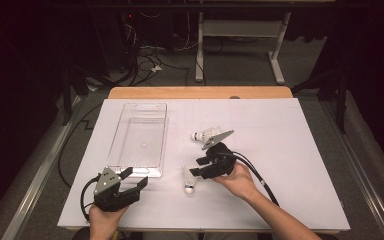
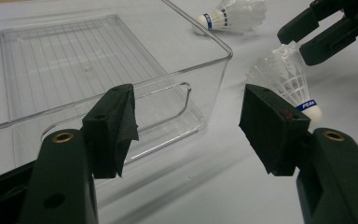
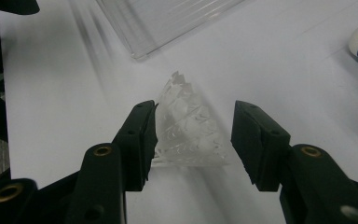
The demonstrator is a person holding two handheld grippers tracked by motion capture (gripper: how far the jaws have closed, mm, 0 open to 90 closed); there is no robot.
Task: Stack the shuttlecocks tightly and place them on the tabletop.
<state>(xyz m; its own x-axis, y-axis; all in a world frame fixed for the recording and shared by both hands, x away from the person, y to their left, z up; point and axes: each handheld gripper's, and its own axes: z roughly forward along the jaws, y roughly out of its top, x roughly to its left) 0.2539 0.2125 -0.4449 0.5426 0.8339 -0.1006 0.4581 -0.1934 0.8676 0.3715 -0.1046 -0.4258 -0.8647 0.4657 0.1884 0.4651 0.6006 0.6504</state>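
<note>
White tabletop [image 1: 290, 165], dark cluttered room

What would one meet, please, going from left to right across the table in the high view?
Left tool → clear plastic tray → near shuttlecock → right tool, its jaws around that shuttlecock's skirt.

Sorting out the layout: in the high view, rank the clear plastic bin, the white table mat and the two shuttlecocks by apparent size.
1. White table mat
2. Clear plastic bin
3. The two shuttlecocks: the near shuttlecock and the far shuttlecock look alike, so no ranking between them.
</note>
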